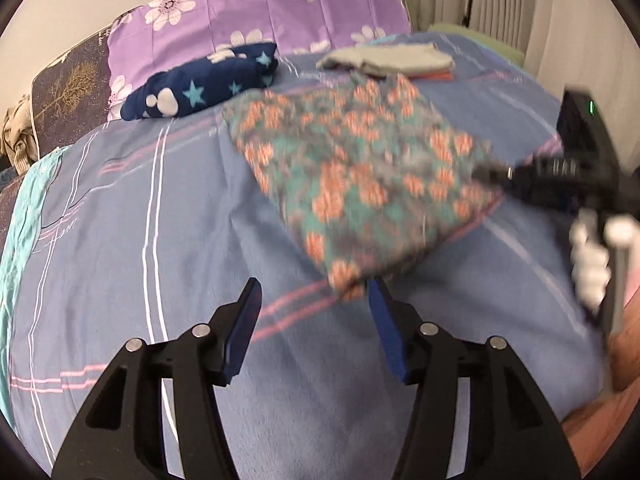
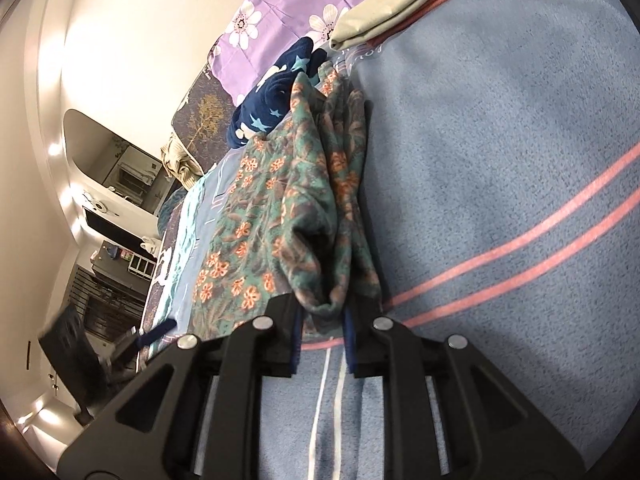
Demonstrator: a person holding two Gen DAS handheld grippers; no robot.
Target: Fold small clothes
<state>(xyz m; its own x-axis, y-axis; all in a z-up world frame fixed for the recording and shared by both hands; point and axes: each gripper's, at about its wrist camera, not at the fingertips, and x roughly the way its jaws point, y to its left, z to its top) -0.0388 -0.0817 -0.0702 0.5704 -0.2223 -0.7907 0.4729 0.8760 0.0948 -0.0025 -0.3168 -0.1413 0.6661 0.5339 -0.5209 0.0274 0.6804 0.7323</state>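
- The teal garment of soft fleecy cloth printed with orange flowers [image 1: 360,168] lies folded on the blue bed sheet with pink and white stripes [image 1: 160,240], roughly in the middle of the bed.
- In the left wrist view its long axis runs from the near corner, just in front of the left gripper, slantwise up toward the pillows; its outline is a rough four-sided slab.
- The right hand-held gripper [image 2: 322,312] is clamped narrowly on a bunched corner of the garment, the cloth pinched between its blue pads; several layers rise in thick rounded folds beyond the fingers.
- The left hand-held gripper [image 1: 312,300] stands parted about halfway with nothing between its fingers; its right fingertip sits just beside the garment's near corner.
- Behind the garment lies a navy plush bundle with pale blue stars and white paw prints [image 1: 200,88], soft and rounded, against a purple pillow with white flowers [image 1: 272,12].
- A flat stack of folded beige and coral clothes [image 1: 388,60] sits near the far right of the bed.
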